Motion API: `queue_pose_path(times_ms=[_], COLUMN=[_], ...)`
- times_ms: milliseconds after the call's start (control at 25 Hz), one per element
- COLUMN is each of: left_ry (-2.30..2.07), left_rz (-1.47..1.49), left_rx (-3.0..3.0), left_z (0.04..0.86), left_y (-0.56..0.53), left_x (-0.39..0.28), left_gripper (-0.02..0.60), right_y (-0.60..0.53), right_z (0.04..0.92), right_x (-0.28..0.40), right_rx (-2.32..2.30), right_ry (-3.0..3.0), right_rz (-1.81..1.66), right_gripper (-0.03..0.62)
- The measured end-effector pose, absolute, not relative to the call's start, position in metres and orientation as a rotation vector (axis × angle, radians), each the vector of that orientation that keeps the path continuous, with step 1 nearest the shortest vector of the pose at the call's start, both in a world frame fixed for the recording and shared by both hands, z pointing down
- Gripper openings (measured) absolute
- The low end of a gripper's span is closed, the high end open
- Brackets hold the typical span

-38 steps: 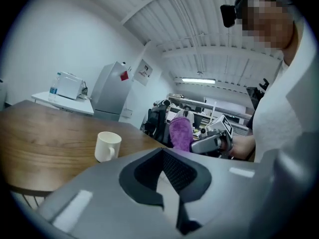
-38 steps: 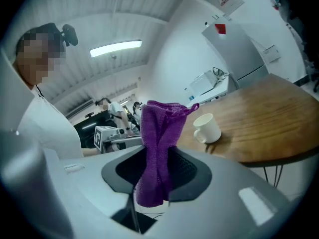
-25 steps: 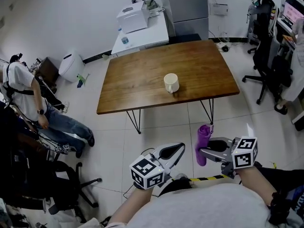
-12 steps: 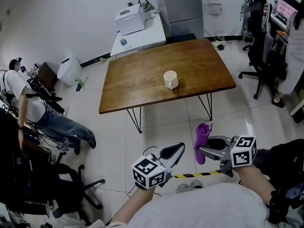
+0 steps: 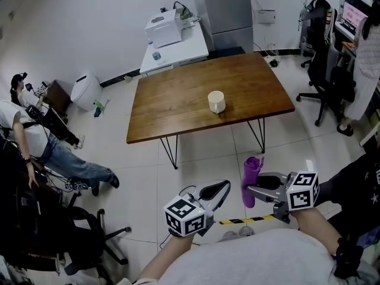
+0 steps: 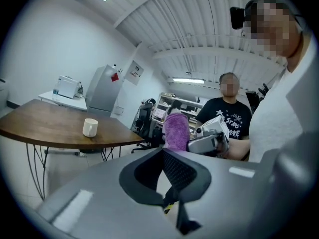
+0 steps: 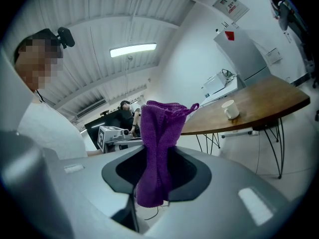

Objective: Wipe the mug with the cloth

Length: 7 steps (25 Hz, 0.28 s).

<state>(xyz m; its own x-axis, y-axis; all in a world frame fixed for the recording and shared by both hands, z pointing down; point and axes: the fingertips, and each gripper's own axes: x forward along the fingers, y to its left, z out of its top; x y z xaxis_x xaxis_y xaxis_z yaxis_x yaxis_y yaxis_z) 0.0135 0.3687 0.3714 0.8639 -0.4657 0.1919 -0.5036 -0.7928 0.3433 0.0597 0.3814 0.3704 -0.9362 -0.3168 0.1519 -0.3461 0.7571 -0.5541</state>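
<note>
A cream mug (image 5: 216, 101) stands upright near the middle of the brown wooden table (image 5: 172, 105), well ahead of both grippers; it also shows small as the mug (image 6: 90, 127) and the mug (image 7: 230, 109). My right gripper (image 5: 252, 189) is shut on a purple cloth (image 5: 252, 180), which stands up from the jaws and hangs below them as the cloth (image 7: 157, 151). My left gripper (image 5: 223, 187) is shut with nothing in it, held beside the right one over the tiled floor. The left gripper view shows the cloth (image 6: 176, 132) to its right.
A white side table (image 5: 178, 47) with a printer (image 5: 164, 27) stands behind the wooden table, next to a grey cabinet (image 5: 222, 8). Office chairs (image 5: 323, 76) stand at the right. A seated person (image 5: 41, 138) and a black chair (image 5: 77, 236) are at the left. Yellow-black tape (image 5: 246, 220) crosses the floor.
Both grippers have kept their pose while the whole view shifted slightly; the table and mug sit a little nearer. The seated person at the left has moved.
</note>
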Motion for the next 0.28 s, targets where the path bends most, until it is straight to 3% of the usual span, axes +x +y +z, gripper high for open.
queue_pose_path(times_ms=[280], left_ry=[-0.654], left_rz=[0.054], left_rx=[2.629], left_z=[0.3693], left_y=[0.3689], left_x=[0.0077], left_gripper=[-0.008], right_y=[0.3771], right_z=[0.3709], right_x=[0.0494], right_rx=[0.533], right_ry=[-2.898], right_rz=[0.95], right_gripper=[0.132])
